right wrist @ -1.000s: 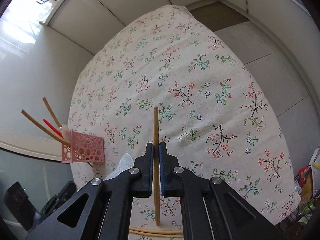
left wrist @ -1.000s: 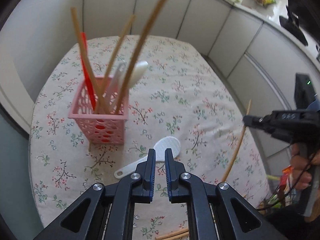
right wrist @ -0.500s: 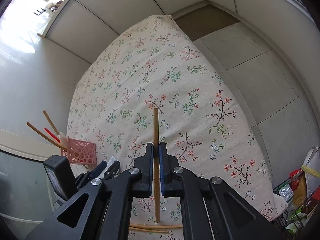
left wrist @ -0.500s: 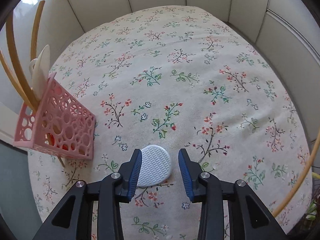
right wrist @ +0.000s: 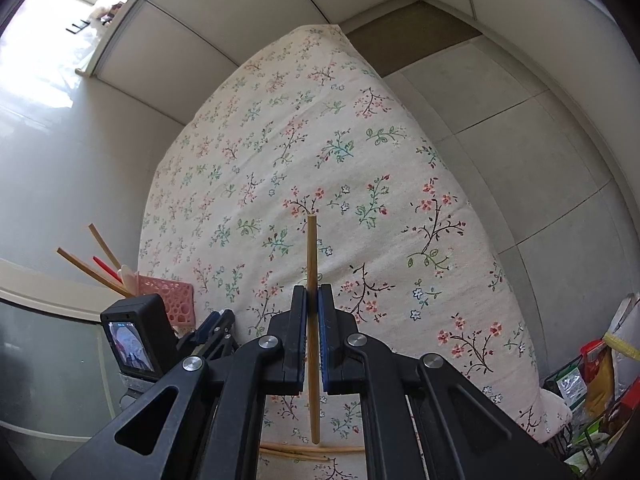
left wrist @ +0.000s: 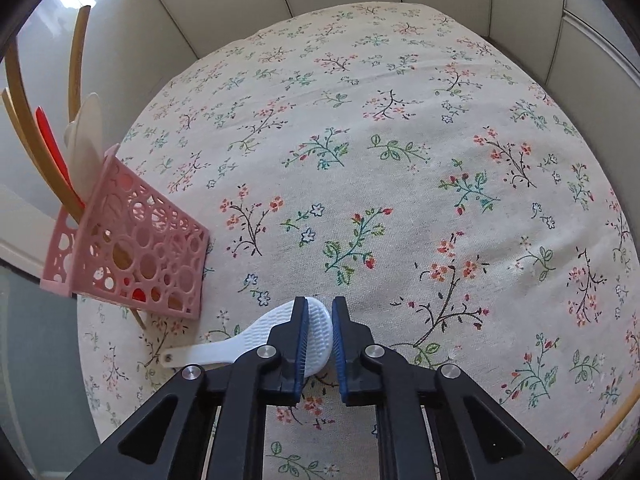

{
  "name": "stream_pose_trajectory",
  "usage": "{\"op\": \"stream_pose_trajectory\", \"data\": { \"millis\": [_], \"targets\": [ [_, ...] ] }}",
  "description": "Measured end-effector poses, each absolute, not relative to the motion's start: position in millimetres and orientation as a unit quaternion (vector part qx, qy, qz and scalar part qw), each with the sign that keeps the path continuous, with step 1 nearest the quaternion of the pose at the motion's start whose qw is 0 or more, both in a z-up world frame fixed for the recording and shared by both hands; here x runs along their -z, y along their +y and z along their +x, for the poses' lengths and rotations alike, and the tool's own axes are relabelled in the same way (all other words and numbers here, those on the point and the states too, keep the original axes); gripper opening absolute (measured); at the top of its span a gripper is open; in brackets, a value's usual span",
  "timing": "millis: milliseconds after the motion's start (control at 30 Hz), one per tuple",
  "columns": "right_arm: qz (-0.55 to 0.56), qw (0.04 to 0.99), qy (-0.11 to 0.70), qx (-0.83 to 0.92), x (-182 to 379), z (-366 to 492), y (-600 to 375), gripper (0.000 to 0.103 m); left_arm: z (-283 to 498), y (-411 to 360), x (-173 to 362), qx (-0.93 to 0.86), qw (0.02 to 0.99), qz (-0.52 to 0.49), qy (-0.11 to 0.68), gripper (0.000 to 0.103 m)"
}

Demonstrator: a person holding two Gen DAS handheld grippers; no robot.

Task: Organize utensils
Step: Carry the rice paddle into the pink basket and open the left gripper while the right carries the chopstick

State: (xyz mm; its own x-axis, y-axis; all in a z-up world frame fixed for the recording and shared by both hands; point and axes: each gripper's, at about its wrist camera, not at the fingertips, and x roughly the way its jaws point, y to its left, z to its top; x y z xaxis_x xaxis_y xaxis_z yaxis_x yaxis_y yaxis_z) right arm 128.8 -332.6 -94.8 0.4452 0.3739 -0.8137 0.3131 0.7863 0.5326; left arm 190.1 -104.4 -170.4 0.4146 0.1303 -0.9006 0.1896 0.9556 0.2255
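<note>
No text, brand or number can be read in either view. The colourful packets (right wrist: 592, 376) at the right edge of the right wrist view carry some print — it is too small and blurred to read. The small screen (right wrist: 130, 346) on the other device shows only a picture.

At the lower centre of our left wrist view, our left gripper (left wrist: 320, 322) has its jaws nearly closed around a white ribbed plastic rice paddle (left wrist: 316, 336). Our right gripper (right wrist: 312, 304) clamps a thin wooden chopstick (right wrist: 312, 264) upright in the frame.
</note>
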Motion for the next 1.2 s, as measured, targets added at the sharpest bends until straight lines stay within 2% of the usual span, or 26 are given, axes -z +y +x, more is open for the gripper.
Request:
{"op": "stream_pose_trajectory", "data": {
  "millis": [300,567,867,1200],
  "targets": [
    [0.32,0.8,0.507,-0.027,79.1,125.3,-328.4,0.005,179.9,-80.3,131.8,0.057,0.844,0.08,0.527,0.005],
    [0.309,0.824,0.473,-0.041,55.8,123.0,-314.3,0.005,158.1,-44.5,78.2,0.142,0.864,-0.031,0.483,0.003],
    [0.281,0.855,0.432,-0.06,29.2,123.7,-283.1,0.005,144.9,4.0,19.2,0.221,0.874,-0.153,0.405,0.002],
    [0.267,0.861,0.428,-0.065,28.3,135.6,-260.8,0.005,132.8,74.9,-32.3,0.209,0.906,-0.25,0.269,0.002]
  ]
}}
